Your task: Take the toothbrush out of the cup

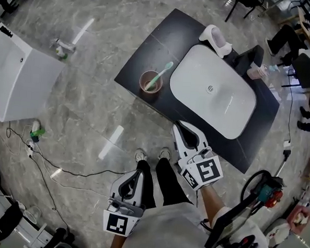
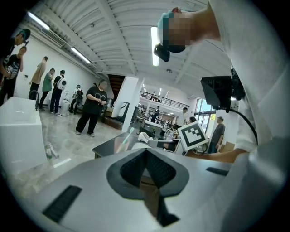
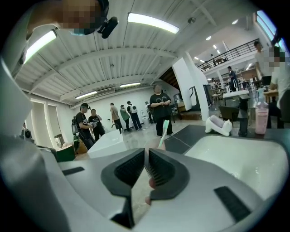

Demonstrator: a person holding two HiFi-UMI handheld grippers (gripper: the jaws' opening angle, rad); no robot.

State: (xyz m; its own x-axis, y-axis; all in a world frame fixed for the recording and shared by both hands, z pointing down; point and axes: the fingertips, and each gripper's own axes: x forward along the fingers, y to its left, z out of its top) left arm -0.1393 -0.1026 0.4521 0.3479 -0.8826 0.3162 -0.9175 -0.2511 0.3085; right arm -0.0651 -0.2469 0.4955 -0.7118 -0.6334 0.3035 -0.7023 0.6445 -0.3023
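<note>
While the toothbrush (image 1: 160, 75) leans in the cup (image 1: 150, 82) at the counter's (image 1: 143, 52) left, the left gripper (image 1: 140, 172) and right gripper (image 1: 179, 127) hang nearer, jaws together, empty. The right should open, pinch the handle above the rim, and lift along its lean.

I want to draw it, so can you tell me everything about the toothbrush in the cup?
The toothbrush is pale mint green, slim and plastic-looking. It stands tilted in a round brownish cup, with its lower end inside and its upper end poking over the rim toward the white sink. The cup sits on the dark counter. Only the cup touches it. Which end has the bristles is too small to tell.
</note>
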